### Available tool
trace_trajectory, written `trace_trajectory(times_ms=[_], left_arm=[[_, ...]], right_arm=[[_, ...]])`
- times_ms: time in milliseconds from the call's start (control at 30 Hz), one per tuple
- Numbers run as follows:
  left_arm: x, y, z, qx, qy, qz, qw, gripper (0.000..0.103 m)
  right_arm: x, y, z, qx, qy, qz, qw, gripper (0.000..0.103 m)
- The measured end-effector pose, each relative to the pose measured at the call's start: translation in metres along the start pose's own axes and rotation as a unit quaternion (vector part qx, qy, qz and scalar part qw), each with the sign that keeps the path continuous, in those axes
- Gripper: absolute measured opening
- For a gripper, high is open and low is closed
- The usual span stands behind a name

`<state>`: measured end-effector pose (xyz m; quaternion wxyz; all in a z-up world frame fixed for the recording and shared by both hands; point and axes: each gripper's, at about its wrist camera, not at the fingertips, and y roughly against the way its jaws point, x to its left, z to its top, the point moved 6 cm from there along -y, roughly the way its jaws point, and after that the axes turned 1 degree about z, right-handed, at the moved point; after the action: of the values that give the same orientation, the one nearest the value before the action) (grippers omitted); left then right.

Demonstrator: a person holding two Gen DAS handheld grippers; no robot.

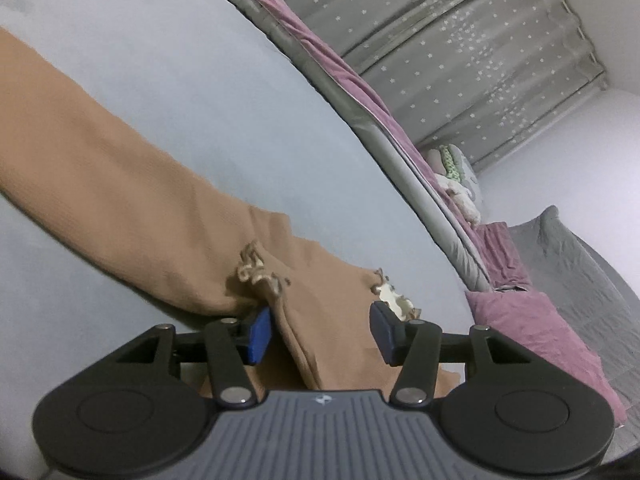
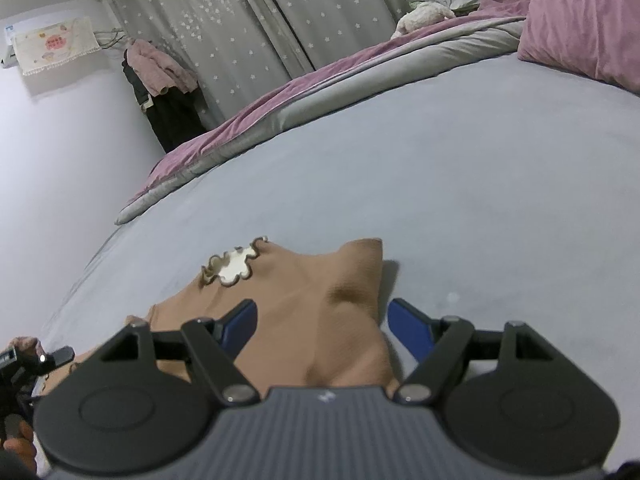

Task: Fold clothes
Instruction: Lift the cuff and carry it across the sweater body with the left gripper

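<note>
A tan knit garment (image 1: 120,184) lies on the pale blue bed sheet (image 1: 192,80), its sleeve stretching to the upper left. It has a ruffled cuff (image 1: 256,270) and a white scalloped collar (image 1: 394,296). My left gripper (image 1: 320,330) is open, its blue pads either side of a fold of the garment. In the right wrist view the garment (image 2: 320,304) lies bunched with the collar (image 2: 234,264) at its far left. My right gripper (image 2: 324,330) is open over the garment, the right pad over the sheet (image 2: 440,180). The left gripper (image 2: 36,360) shows at the lower left.
A folded pink and grey quilt (image 2: 320,88) runs along the bed's far edge, with a pink pillow (image 2: 580,20) at the right and soft toys (image 2: 428,8). Star-patterned grey curtains (image 2: 260,20) hang behind. Clothes (image 2: 160,92) hang by the white wall.
</note>
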<state>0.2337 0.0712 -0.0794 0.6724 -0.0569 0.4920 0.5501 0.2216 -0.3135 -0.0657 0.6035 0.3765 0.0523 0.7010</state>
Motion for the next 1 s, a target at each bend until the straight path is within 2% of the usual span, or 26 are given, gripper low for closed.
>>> trace_trajectory(times_ms=[233,333,400,433,500,600,700,867,1000], left_arm=[[-0.012,-0.016,0.002,0.002,-0.056,0.046,0.9974,0.045],[-0.018,-0.019,-0.002,0.008,-0.09,0.066,0.9937,0.037],[-0.02,-0.019,-0.004,0.016,-0.109,0.077,0.991,0.026],[-0.02,-0.019,-0.006,0.022,-0.115,0.082,0.9897,0.025],[-0.019,-0.019,-0.008,0.033,-0.124,0.09,0.9877,0.025],[-0.016,-0.017,-0.006,0.039,-0.111,0.084,0.9896,0.025],[-0.013,-0.013,-0.002,0.038,-0.087,0.075,0.9927,0.025],[-0.011,-0.01,0.006,0.032,-0.076,0.068,0.9942,0.026],[-0.012,-0.014,0.013,0.028,-0.082,0.076,0.9933,0.035]], right_arm=[[-0.005,-0.005,-0.003,0.0,0.007,-0.019,1.0,0.075],[-0.008,-0.008,-0.003,0.002,0.002,-0.021,1.0,0.075],[-0.009,-0.009,-0.004,0.004,0.002,-0.021,1.0,0.075],[-0.009,-0.01,-0.004,0.005,0.003,-0.021,1.0,0.075],[-0.009,-0.01,-0.004,0.007,0.003,-0.02,1.0,0.075],[-0.009,-0.011,-0.005,0.007,0.003,-0.02,1.0,0.075],[-0.009,-0.011,-0.004,0.006,0.002,-0.021,1.0,0.075],[-0.012,-0.01,-0.004,0.003,-0.002,-0.023,1.0,0.075],[-0.014,-0.009,-0.002,-0.001,-0.004,-0.025,1.0,0.075]])
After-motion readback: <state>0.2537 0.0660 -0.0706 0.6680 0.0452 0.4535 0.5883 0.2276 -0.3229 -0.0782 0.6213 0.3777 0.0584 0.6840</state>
